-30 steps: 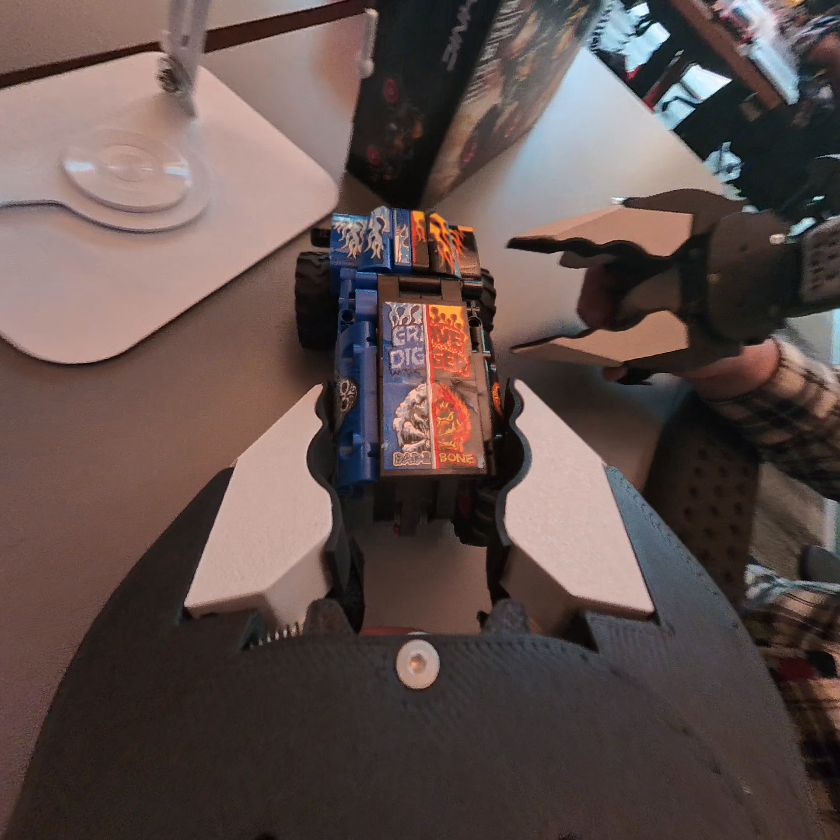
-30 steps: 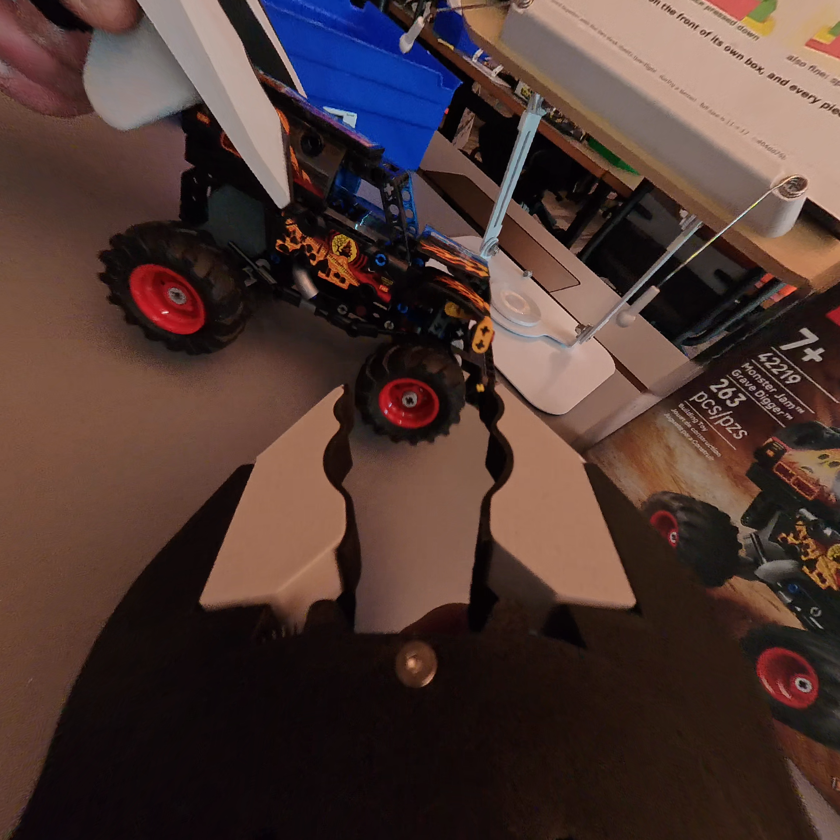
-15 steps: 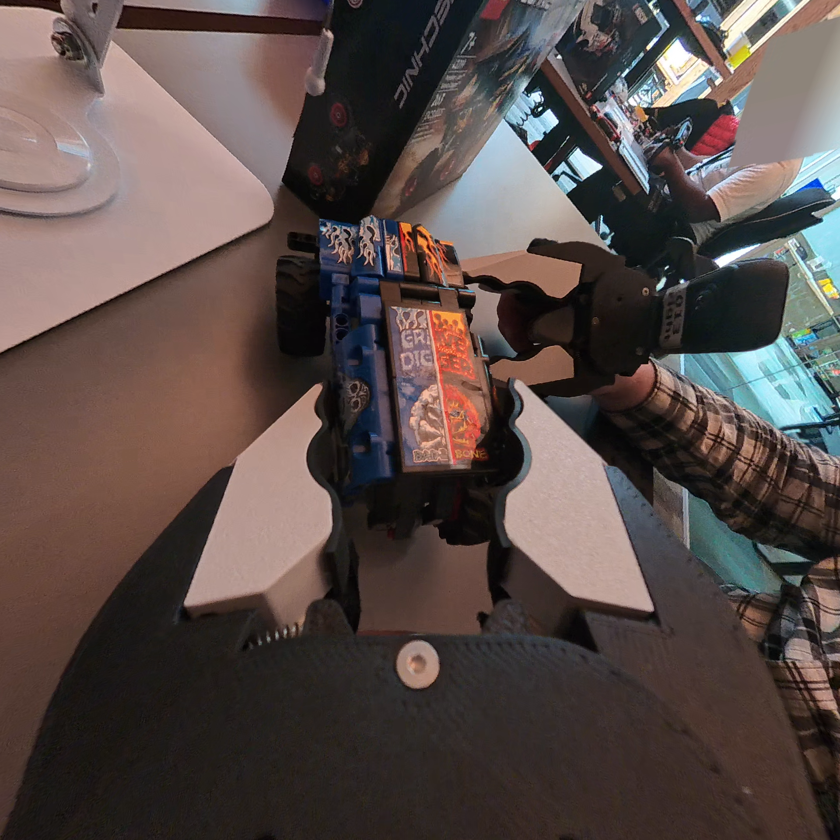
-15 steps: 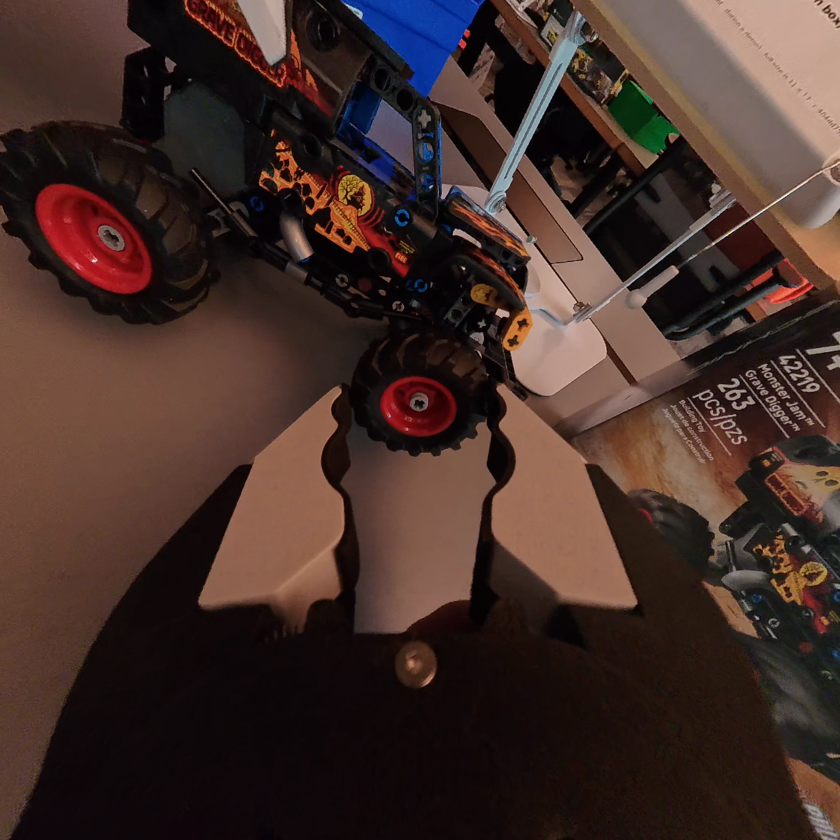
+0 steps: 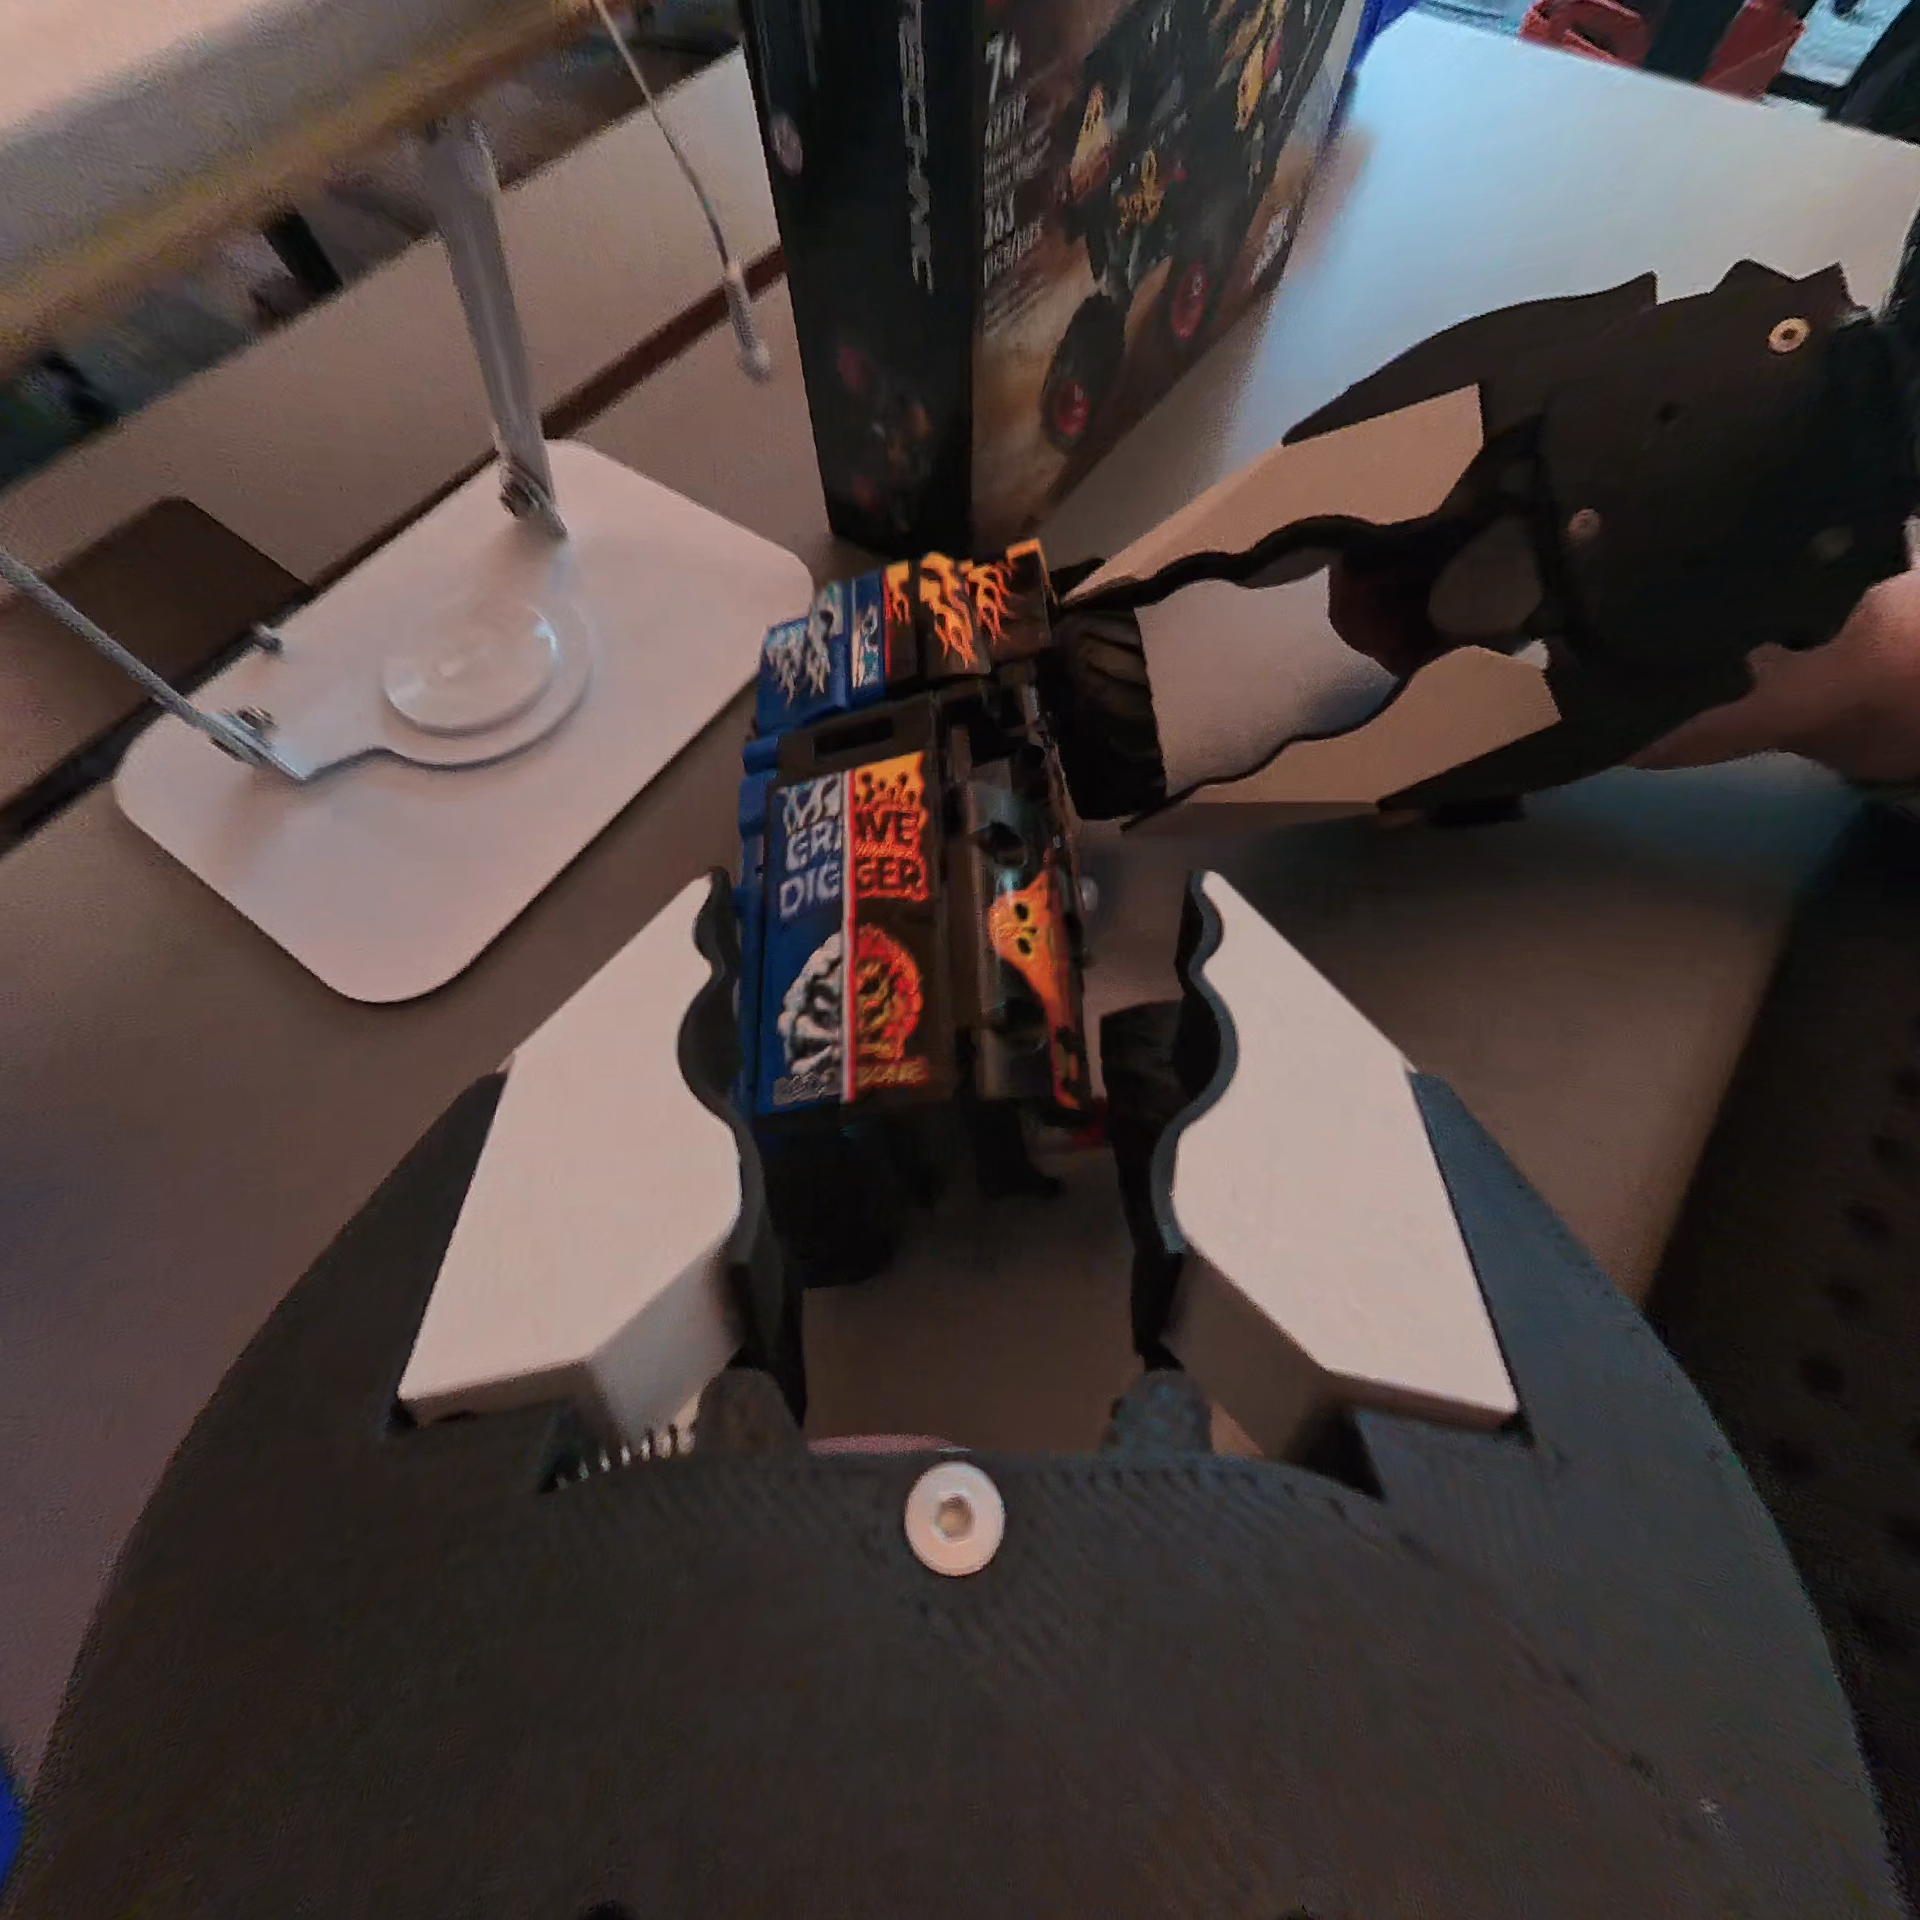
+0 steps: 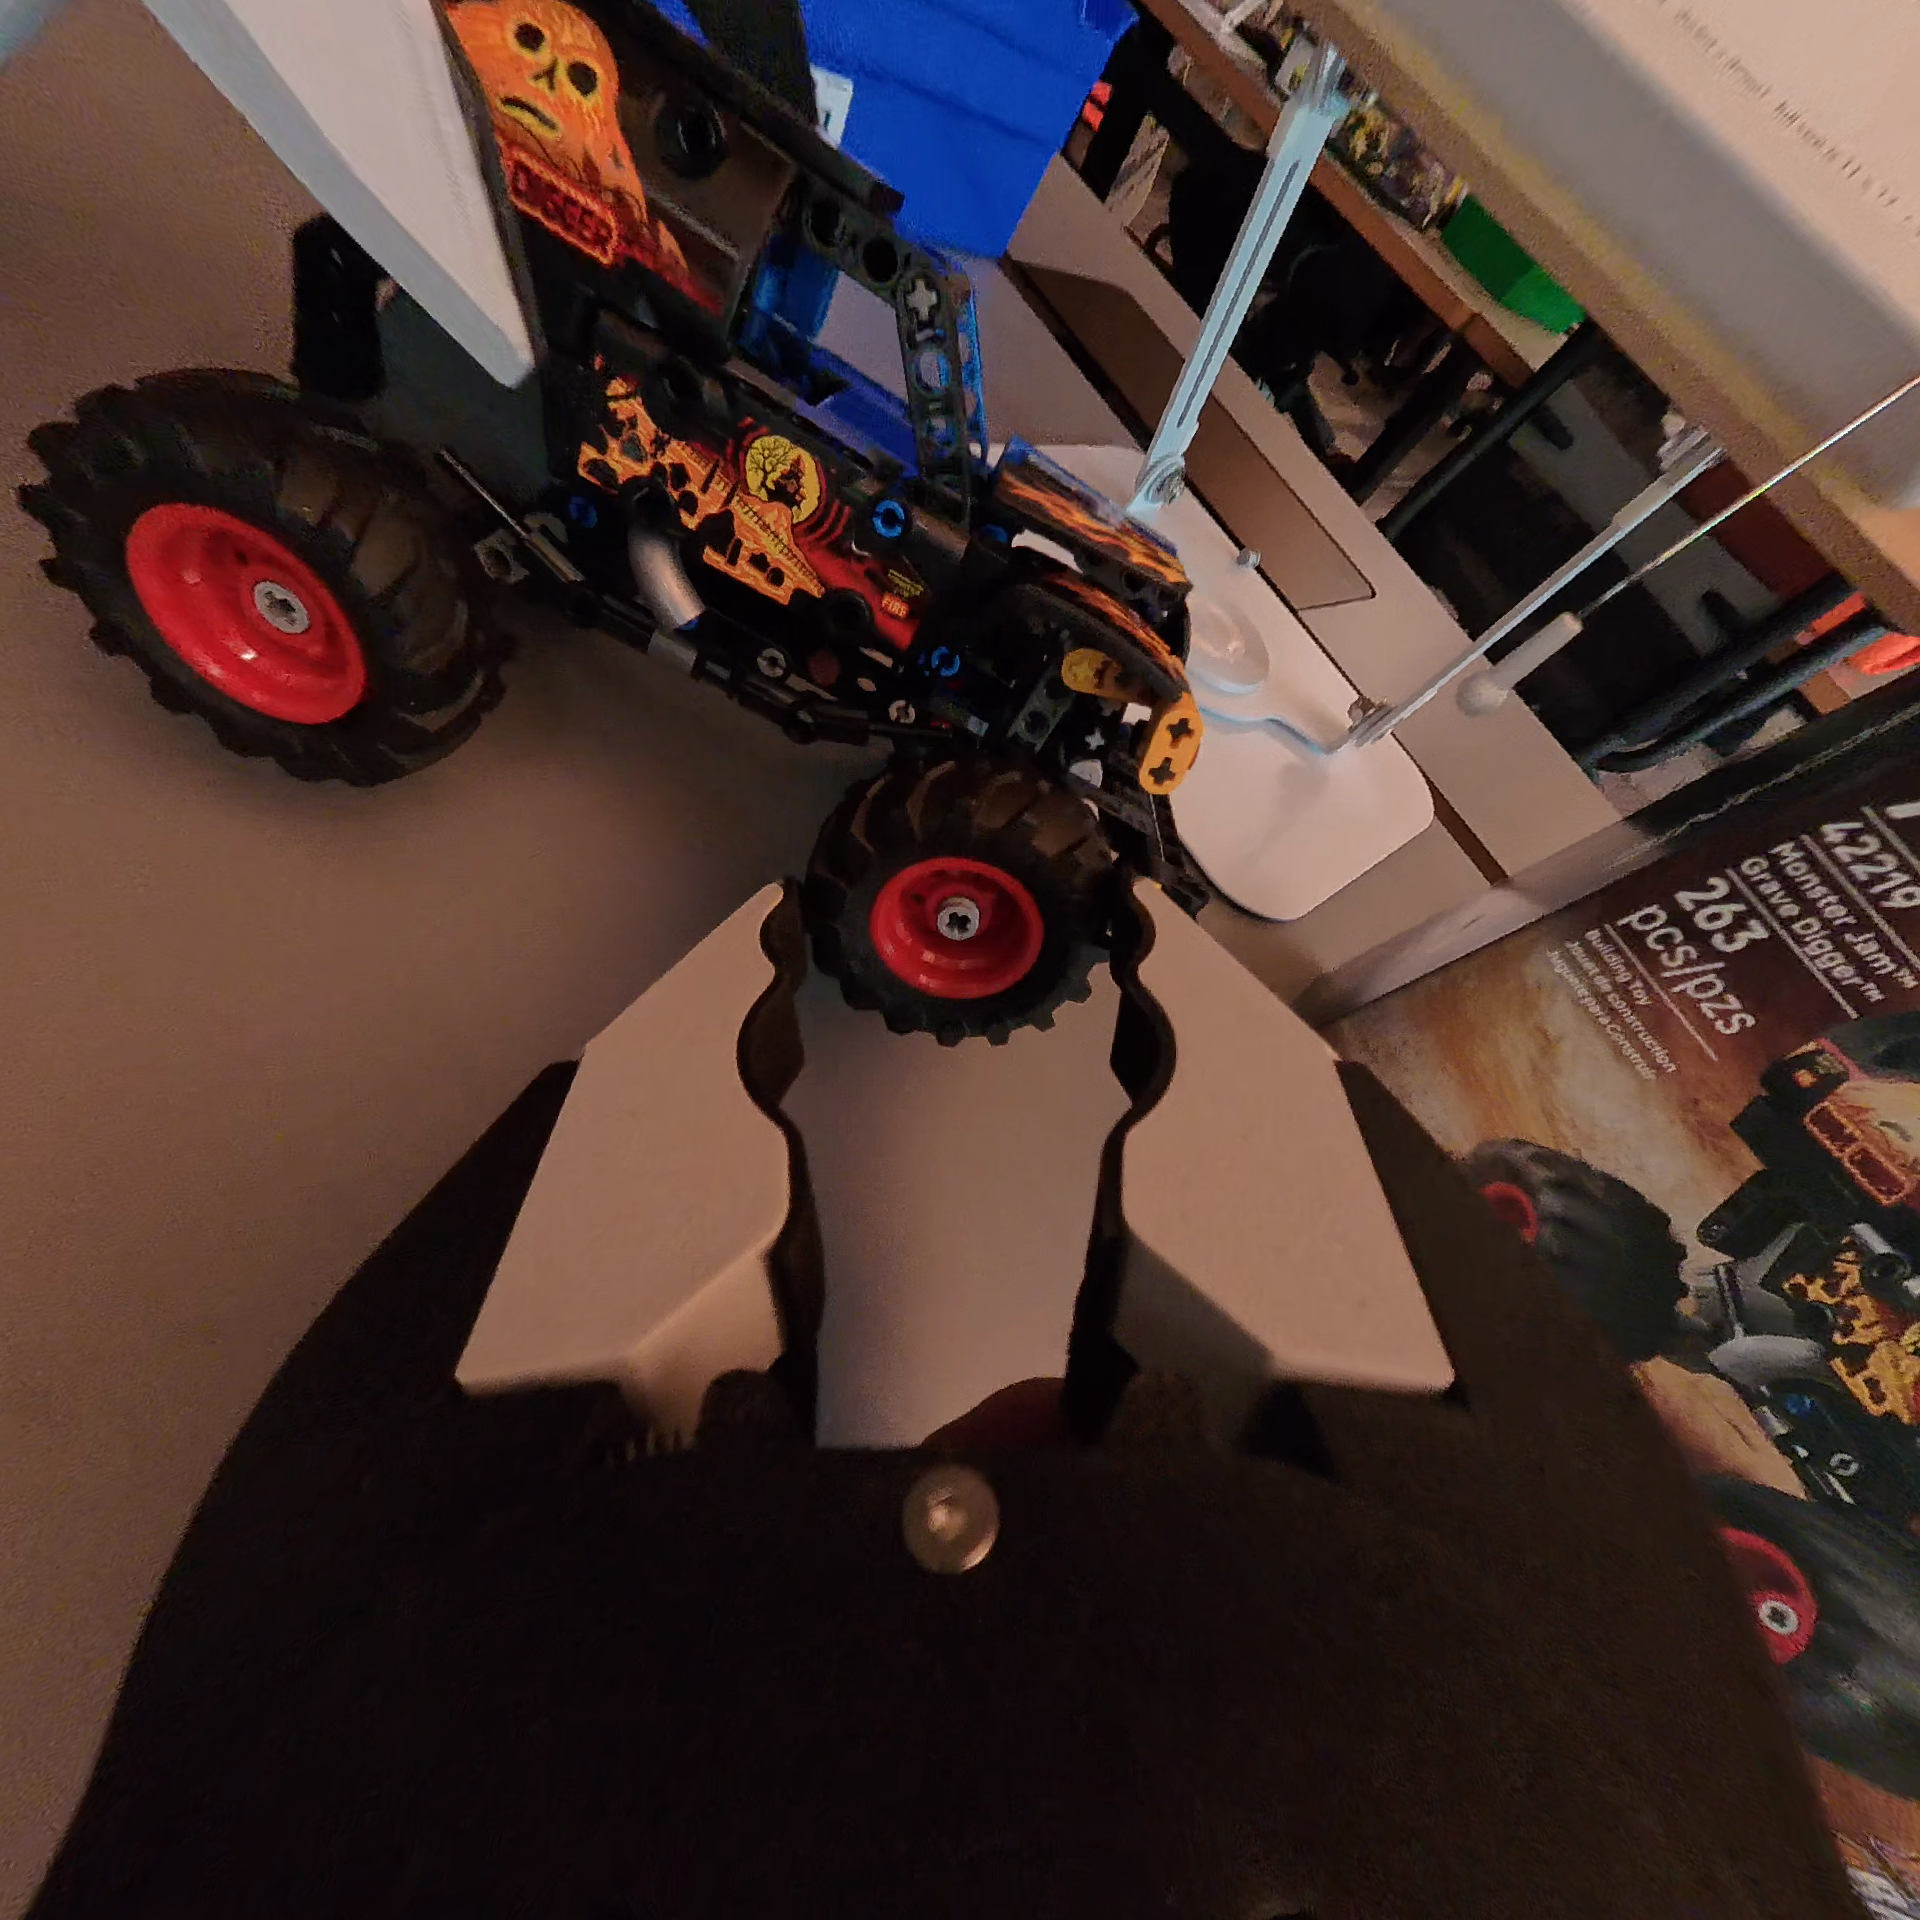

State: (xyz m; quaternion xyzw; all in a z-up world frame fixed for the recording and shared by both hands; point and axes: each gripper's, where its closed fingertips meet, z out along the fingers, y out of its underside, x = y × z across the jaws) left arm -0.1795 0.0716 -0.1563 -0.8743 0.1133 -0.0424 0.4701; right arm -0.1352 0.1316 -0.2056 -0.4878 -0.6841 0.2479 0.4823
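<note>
Two hand-held grippers | left straddles toy truck | right flanks front wheel

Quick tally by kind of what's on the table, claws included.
Toy truck: 1
Box: 1
White stand: 1
Claws: 2, the left claw and the right claw
Total: 5

Lettered stickers, half blue and half orange, on roof and flank of the toy monster truck; white lettering and numerals on the dark toy box. Wording withheld.
</note>
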